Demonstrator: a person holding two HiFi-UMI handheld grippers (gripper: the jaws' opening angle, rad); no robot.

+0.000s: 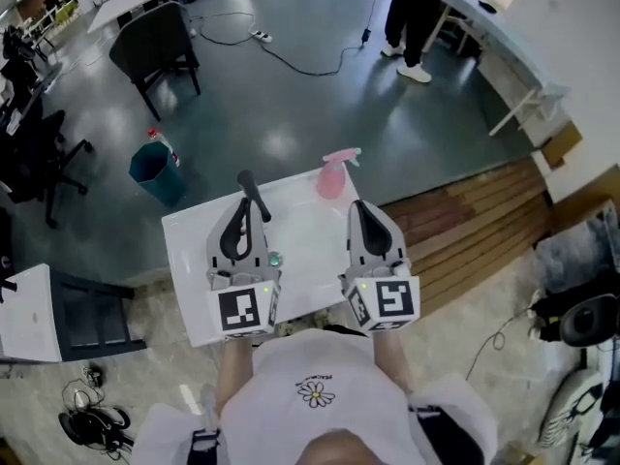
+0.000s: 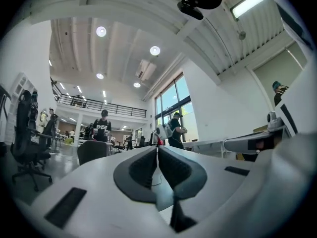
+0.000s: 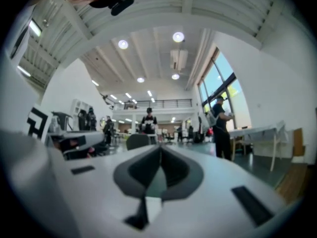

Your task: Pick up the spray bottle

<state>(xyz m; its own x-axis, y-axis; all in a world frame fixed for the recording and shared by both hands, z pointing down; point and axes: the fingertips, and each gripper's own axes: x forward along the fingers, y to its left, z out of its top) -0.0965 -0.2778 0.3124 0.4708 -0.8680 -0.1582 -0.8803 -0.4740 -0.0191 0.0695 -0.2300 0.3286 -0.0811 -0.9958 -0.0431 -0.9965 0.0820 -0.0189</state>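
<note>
Grey polished floor fills most of the head view, with a small white desk [image 1: 300,231] set where it meets a strip of wooden boards [image 1: 475,221]. A teal bin [image 1: 155,168] stands off the desk's far left corner. On the far edge of the desk stands the pink spray bottle [image 1: 332,175], upright, with its trigger head on top and the nozzle turned toward the right of the picture. Nothing touches it.

Both tools hover over the desk, pointing away from the person toward the far edge. The left tool [image 1: 248,184] has its jaws pressed together with nothing between them — its own view shows the 2 dark pads meeting along 1 thin line, with only the open room beyond. The right tool [image 1: 359,207] is the same: pads closed on each other, empty.

The relation that matters is sideways. The bottle lies ahead of both tools and between their lines, but clearly closer to the right tool, just beyond its tip and slightly to its left. The left tool's tip is farther off, with the bottle to its right. By my reading the right hand is the better placed. Since the bottle's long axis is vertical and the tools point about level, the jaws would need to open wide first, then close around the body from the near side — not the narrow neck.
</note>
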